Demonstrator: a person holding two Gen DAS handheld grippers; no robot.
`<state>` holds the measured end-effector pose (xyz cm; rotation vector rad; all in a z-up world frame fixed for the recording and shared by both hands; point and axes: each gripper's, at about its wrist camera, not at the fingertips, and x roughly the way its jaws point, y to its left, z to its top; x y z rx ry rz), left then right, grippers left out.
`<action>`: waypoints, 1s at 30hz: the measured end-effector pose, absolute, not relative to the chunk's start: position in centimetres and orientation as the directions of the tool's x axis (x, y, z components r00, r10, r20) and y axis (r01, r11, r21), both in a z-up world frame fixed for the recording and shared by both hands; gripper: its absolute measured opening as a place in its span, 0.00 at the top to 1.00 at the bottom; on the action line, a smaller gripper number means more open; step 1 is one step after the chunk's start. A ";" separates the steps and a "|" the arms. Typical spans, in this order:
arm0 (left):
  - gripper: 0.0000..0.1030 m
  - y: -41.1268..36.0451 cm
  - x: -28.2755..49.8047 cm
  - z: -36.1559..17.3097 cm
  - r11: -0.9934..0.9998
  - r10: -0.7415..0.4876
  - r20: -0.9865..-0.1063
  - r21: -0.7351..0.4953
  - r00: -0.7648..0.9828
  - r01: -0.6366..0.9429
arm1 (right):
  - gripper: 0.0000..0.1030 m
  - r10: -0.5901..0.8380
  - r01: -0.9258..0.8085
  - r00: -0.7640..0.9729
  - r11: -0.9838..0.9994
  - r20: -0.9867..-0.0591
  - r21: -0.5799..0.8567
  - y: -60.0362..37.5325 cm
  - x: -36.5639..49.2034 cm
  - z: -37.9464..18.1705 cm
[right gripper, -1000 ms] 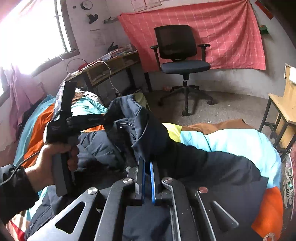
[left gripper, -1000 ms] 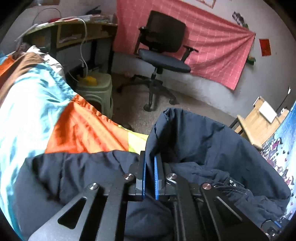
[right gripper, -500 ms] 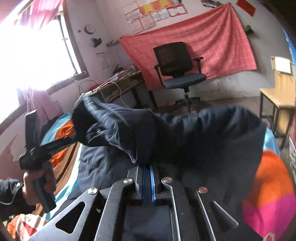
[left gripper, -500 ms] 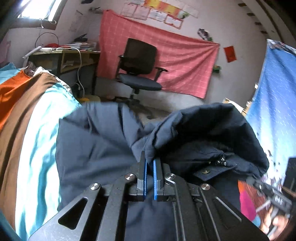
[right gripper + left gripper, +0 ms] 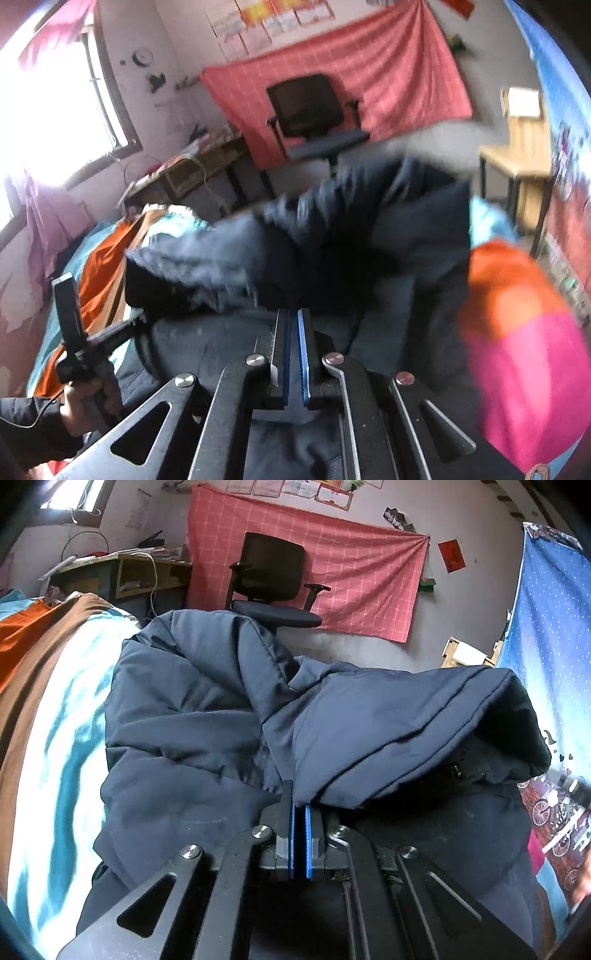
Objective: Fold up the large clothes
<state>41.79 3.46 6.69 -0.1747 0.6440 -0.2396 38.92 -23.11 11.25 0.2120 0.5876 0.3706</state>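
A large dark navy padded jacket (image 5: pixel 207 716) is held up over the bed. My left gripper (image 5: pixel 298 805) is shut on a folded edge of the jacket, which drapes forward and to the right over it. In the right wrist view the jacket (image 5: pixel 369 236) is blurred with motion. My right gripper (image 5: pixel 292 317) is shut on the jacket's cloth. The left gripper (image 5: pixel 122 330) also shows at the lower left of the right wrist view, held in a hand, pinching the jacket's far end.
The bed cover (image 5: pixel 55 709) is teal, orange and brown, with pink and orange patches (image 5: pixel 517 332) on the right. A black office chair (image 5: pixel 273 587) stands before a red cloth on the wall. A desk (image 5: pixel 122 572) is at the left, a wooden chair (image 5: pixel 521 155) at the right.
Both grippers have lifted the jacket off the bed and swung it up; it now hangs spread between them. The right wrist view has become blurred with motion.
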 end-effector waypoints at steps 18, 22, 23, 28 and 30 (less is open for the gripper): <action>0.92 6.0 39.8 9.0 0.936 -0.353 -0.526 -0.196 0.774 0.293 | 0.86 0.375 -0.385 0.639 0.912 -0.672 0.142 -14.4 47.4 7.9; 0.63 5.8 40.1 12.1 0.909 -0.414 -0.415 -0.236 0.810 0.344 | 0.86 0.398 -0.401 0.625 0.902 -0.671 0.161 -14.6 47.9 7.2; 0.60 5.5 40.8 12.5 0.901 -0.430 -0.404 -0.252 0.808 0.354 | 0.86 0.397 -0.404 0.625 0.901 -0.672 0.157 -14.6 47.9 7.1; 0.62 3.4 48.1 11.0 0.866 -0.499 -0.604 -0.321 0.621 0.384 | 0.86 0.415 -0.413 0.601 0.893 -0.683 0.179 -15.1 48.3 6.9; 0.74 2.3 49.6 9.4 0.892 -0.429 -0.694 -0.225 0.578 0.391 | 0.86 0.424 -0.416 0.577 0.888 -0.698 0.195 -15.5 48.8 7.0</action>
